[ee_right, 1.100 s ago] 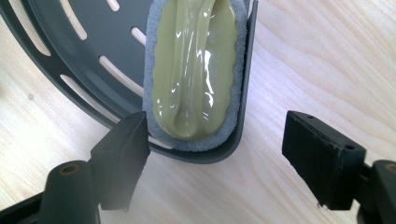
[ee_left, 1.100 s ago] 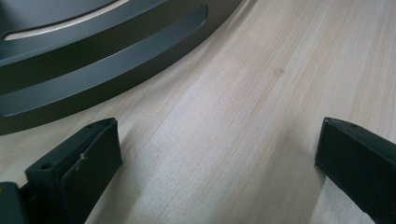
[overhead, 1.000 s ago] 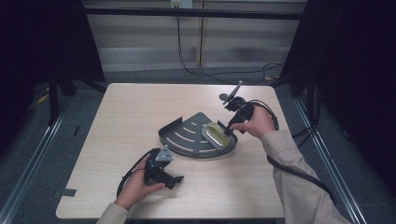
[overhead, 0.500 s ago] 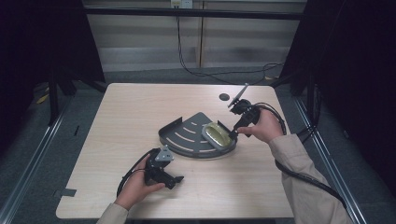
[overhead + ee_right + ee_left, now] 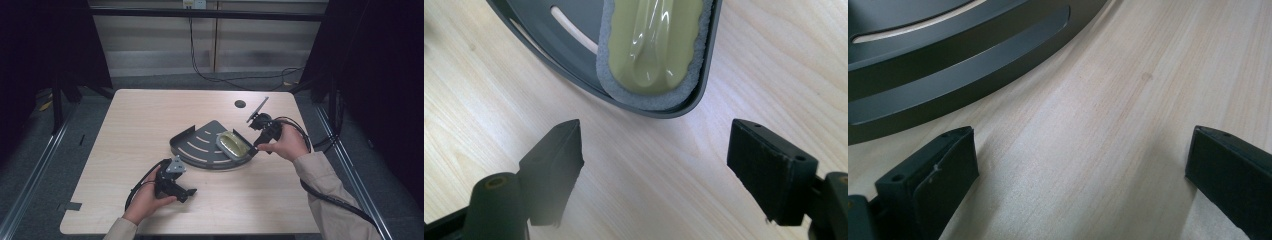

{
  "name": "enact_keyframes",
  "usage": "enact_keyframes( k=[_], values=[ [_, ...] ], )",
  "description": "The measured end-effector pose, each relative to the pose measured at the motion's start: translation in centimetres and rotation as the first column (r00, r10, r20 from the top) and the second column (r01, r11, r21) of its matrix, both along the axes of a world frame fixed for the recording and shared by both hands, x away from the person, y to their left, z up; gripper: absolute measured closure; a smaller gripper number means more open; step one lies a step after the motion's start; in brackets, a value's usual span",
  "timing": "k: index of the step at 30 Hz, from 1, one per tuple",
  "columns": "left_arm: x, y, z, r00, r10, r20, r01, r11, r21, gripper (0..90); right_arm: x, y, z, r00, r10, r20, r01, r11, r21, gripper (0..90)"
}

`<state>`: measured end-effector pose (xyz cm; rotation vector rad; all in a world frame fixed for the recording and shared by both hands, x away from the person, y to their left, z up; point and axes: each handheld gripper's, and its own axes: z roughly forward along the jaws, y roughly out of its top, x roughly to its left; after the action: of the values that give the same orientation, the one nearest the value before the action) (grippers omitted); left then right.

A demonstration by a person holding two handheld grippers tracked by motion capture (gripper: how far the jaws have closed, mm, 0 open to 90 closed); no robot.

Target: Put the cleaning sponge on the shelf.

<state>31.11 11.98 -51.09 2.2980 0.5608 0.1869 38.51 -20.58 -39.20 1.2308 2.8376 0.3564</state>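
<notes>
Right gripper point(image 5: 256, 146), held in the person's right hand point(image 5: 286, 145), hangs just off the right corner of a dark grey fan-shaped slotted tray point(image 5: 200, 145). In the right gripper view its jaws stand wide apart over bare wood with nothing between them, the rounded corner of the tray point(image 5: 574, 60) lying just ahead. An oblong yellow-green sponge point(image 5: 234, 145) with a grey scouring edge lies flat in that corner of the tray; in the right gripper view the sponge point(image 5: 651, 45) looks glossy, as if wrapped.

Left gripper point(image 5: 189, 192), in the left hand point(image 5: 145, 200), sits low near the front edge of the light wooden table point(image 5: 150, 115), near the tray's curved rim yet apart from it. In the left gripper view its jaws are likewise spread wide, empty, above the tabletop point(image 5: 1108, 130), with the tray's curved wall point(image 5: 963, 80) at upper left.

A small dark round hole point(image 5: 240, 104) marks the table behind the tray.
</notes>
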Motion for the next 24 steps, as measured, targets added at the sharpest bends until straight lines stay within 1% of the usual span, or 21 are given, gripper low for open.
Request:
enact_keyframes(
  k=[2, 3, 5, 6, 11, 12, 13, 15, 16, 17, 18, 21, 23, 24],
  values=[
    [0.0, 0.0, 0.0, 1.0, 0.0, 0.0, 0.0, 1.0, 0.0, 0.0, -0.1, 0.0, -0.1, 1.0, 0.009, -0.004, -0.009, 1.0, -0.005, 22.0],
    [0.0, 0.0, 0.0, 1.0, 0.001, 0.001, -0.001, 1.0, 0.003, 0.0, -0.3, 0.1, -0.1, 1.0, 0.002, -0.003, -0.002, 1.0, -0.005, 22.0],
    [0.0, 0.0, 0.0, 1.0, -0.003, -0.001, 0.003, 1.0, 0.0, 0.0, -0.5, 0.0, -0.3, 0.9998, 0.017, 0.003, -0.017, 1.0, -0.007, 21.9],
    [0.0, 0.0, 0.0, 1.0, -0.002, 0.0, 0.002, 1.0, 0.002, 0.0, -0.6, 0.0, -0.4, 0.9999, 0.011, -0.004, -0.012, 1.0, -0.009, 21.9],
    [0.0, 0.0, 0.0, 1.0, 0.001, 0.0, -0.001, 1.0, 0.0, 0.0, -1.1, -0.1, -0.8, 0.9997, 0.022, 0.003, -0.022, 1.0, -0.013, 21.5],
    [0.0, 0.0, 0.0, 1.0, 0.004, -0.001, -0.004, 1.0, -0.004, 0.0, -1.3, -0.2, -0.9, 0.9997, 0.024, 0.001, -0.024, 1.0, -0.008, 21.5],
    [0.0, 0.0, 0.0, 1.0, 0.001, 0.001, -0.001, 1.0, 0.003, 0.0, -1.5, -0.2, -1.1, 0.9997, 0.023, -0.004, -0.023, 1.0, -0.004, 21.5],
    [0.0, 0.0, 0.0, 1.0, 0.004, -0.003, -0.004, 1.0, -0.005, 0.0, -1.7, -0.3, -1.3, 0.9992, 0.039, 0.003, -0.039, 0.999, -0.012, 21.5],
    [0.0, 0.0, 0.0, 1.0, 0.002, -0.002, -0.002, 1.0, 0.001, 0.0, -1.8, -0.3, -1.4, 0.9995, 0.033, 0.005, -0.033, 0.999, -0.006, 21.5],
    [0.0, 0.0, 0.0, 1.0, 0.002, -0.002, -0.002, 1.0, -0.002, 0.0, -1.9, -0.5, -1.5, 0.9991, 0.043, 0.005, -0.043, 0.999, -0.005, 21.4],
    [0.0, 0.0, 0.0, 1.0, 0.002, -0.001, -0.002, 1.0, 0.001, 0.0, -2.1, -0.5, -1.6, 0.9995, 0.033, -0.001, -0.033, 0.999, -0.006, 21.4],
    [0.0, 0.0, 0.0, 1.0, 0.002, -0.003, -0.002, 1.0, 0.002, 0.0, -2.3, -0.9, -1.9, 0.9994, 0.034, 0.0, -0.034, 0.999, -0.007, 20.9],
    [0.0, 0.0, 0.0, 1.0, 0.001, -0.003, -0.001, 1.0, 0.0, 0.0, -2.5, -1.1, -2.1, 0.9996, 0.026, -0.001, -0.026, 1.0, -0.001, 20.8],
    [0.0, 0.0, 0.0, 1.0, -0.002, -0.001, 0.002, 1.0, 0.006, 0.0, -2.6, -1.3, -2.2, 0.9996, 0.027, 0.002, -0.027, 1.0, 0.005, 20.8]
  ],
)
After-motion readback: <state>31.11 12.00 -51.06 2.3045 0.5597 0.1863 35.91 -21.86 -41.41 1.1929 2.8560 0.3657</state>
